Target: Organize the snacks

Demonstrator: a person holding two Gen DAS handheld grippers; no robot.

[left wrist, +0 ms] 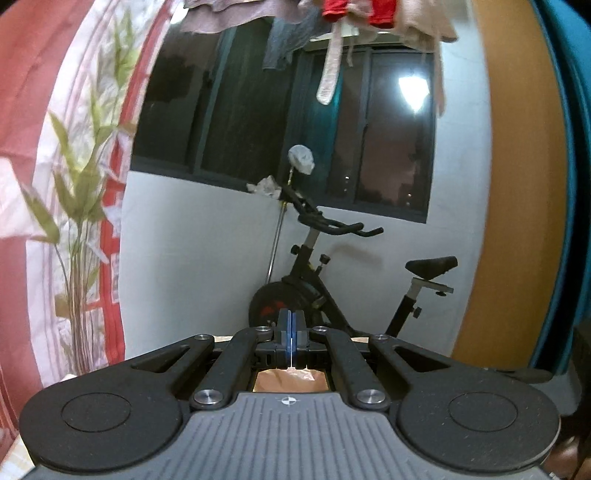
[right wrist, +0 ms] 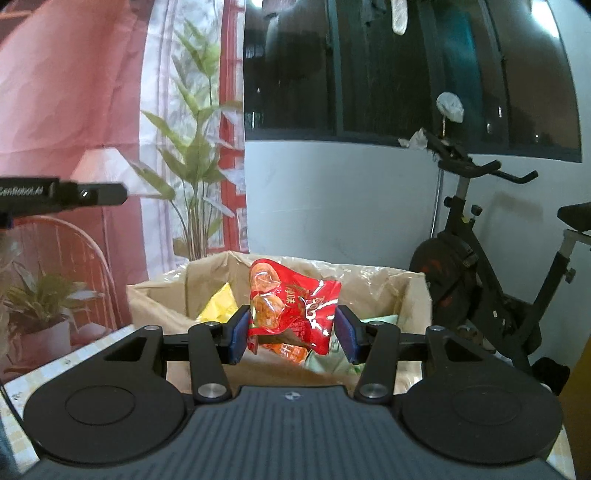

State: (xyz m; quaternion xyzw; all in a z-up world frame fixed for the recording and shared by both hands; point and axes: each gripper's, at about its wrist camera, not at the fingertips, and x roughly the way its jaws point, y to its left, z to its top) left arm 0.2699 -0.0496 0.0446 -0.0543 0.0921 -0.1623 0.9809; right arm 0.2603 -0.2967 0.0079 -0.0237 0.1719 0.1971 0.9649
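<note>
We see the right gripper (right wrist: 292, 329) with its blue pads (right wrist: 237, 329) set apart, and a red snack packet (right wrist: 291, 306) standing between them. The left pad touches the packet's edge; whether the right pad presses the other edge we cannot tell, so the grip itself is uncertain. The packet is crinkled, printed with white characters, and sits just above the open top of a brown paper bag (right wrist: 406, 295) lined with clear plastic. Inside the bag, a yellow packet (right wrist: 219, 304) lies at the left and a pale green packet (right wrist: 328, 360) lies low, near the right pad. The bag rests on a table with a light checked cloth (right wrist: 55, 369).

The left gripper (left wrist: 291, 332) has its two pads pressed flat together with nothing between them. Below it, through the gap in the linkage, we see a patch of the same brown paper. In the right wrist view, the left gripper's dark body (right wrist: 62, 197) juts in from the left edge, well above the table.

Farther off, a black exercise bike (right wrist: 491, 266) stands against a white wall under a dark window (right wrist: 406, 66). At the far left hangs a red and white printed backdrop (right wrist: 74, 92) with a leafy green plant (right wrist: 195, 158) in front of it. Clothes (left wrist: 332, 22) hang overhead in the left wrist view.
</note>
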